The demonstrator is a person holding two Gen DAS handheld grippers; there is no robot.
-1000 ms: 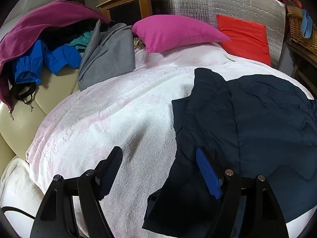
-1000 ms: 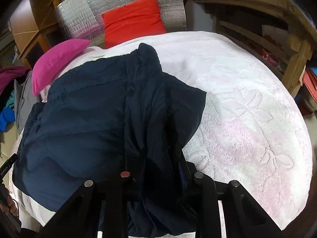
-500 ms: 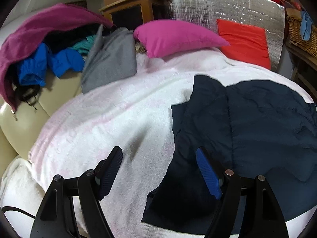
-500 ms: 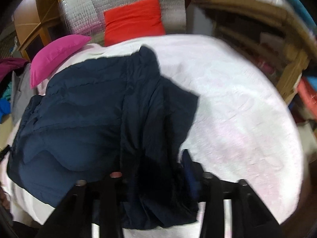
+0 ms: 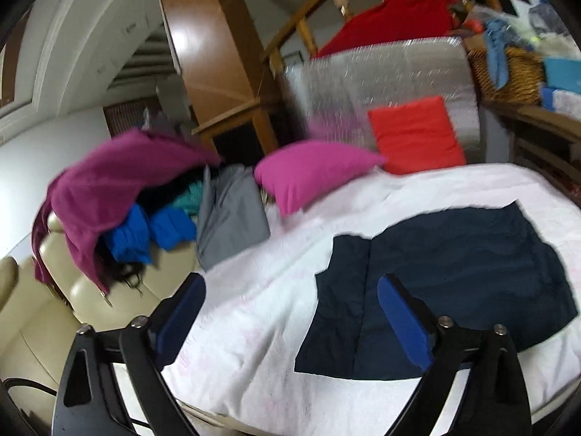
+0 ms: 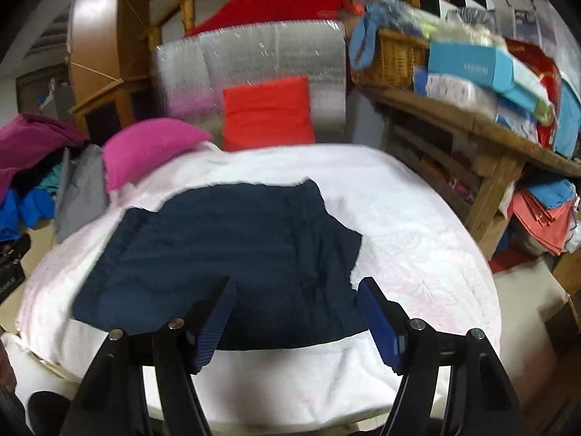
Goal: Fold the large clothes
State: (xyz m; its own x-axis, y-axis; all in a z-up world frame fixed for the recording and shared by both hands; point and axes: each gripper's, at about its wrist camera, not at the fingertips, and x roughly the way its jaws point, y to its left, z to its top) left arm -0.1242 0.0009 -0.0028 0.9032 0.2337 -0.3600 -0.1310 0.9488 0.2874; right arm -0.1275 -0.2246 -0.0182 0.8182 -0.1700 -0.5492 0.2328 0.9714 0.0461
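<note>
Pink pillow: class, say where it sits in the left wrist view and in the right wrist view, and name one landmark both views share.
Left wrist: the pink pillow lies left of centre in the upper half, beyond the navy garment.
Right wrist: the pink pillow lies far left, above and left of the navy garment.
Shared landmark: the red cushion, just right of the pillow in both.

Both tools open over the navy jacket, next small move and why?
Probably lower the right tool onto the near hem of the navy jacket to fold it toward the pillows. Both tools are open and hold nothing; the jacket lies flat on the white cover, sides already folded in.
</note>
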